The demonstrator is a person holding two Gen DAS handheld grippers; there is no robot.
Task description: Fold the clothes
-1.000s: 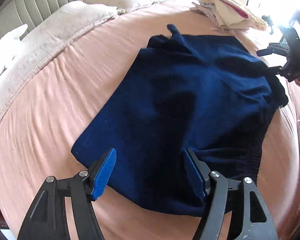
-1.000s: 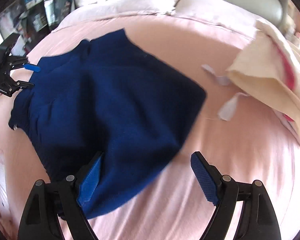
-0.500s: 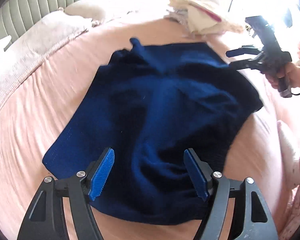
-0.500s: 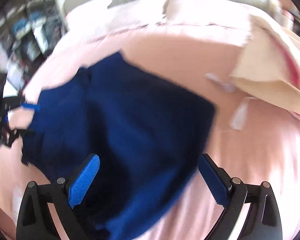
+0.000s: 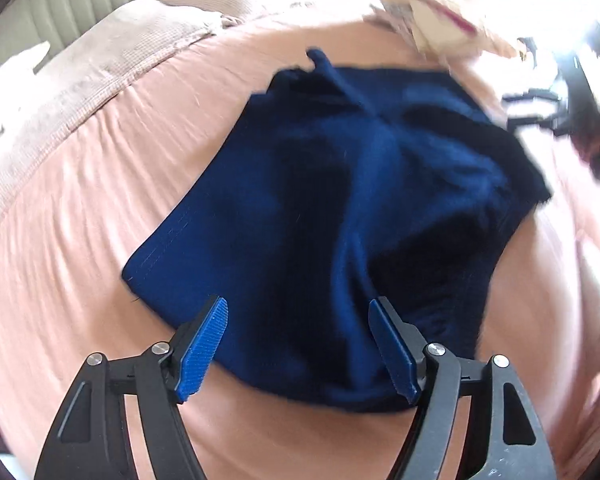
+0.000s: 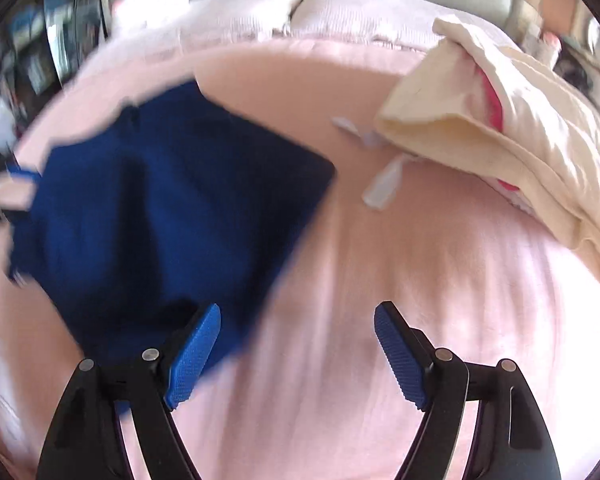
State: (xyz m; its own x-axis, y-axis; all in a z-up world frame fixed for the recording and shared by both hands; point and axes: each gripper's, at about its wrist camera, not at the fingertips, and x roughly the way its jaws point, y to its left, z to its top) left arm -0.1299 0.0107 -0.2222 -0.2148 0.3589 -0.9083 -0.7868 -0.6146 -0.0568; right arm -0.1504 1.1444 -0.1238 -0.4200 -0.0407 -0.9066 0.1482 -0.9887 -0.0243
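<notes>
Navy garment (image 5: 340, 208) lies rumpled on the pink bed sheet (image 5: 80, 240), soft, light and limp, likely to sag. Left gripper (image 5: 298, 344) hovers spread at its 6 o'clock hem; right gripper (image 6: 298, 354) gapes empty. Stitched hem corners suit pinching best.

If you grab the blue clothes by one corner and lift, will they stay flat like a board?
Probably not. The blue garment already lies rumpled with soft folds on the pink bedsheet, so it likely droops and hangs. It looks thin, so probably light. Its stitched hem may hold shape slightly.
</notes>
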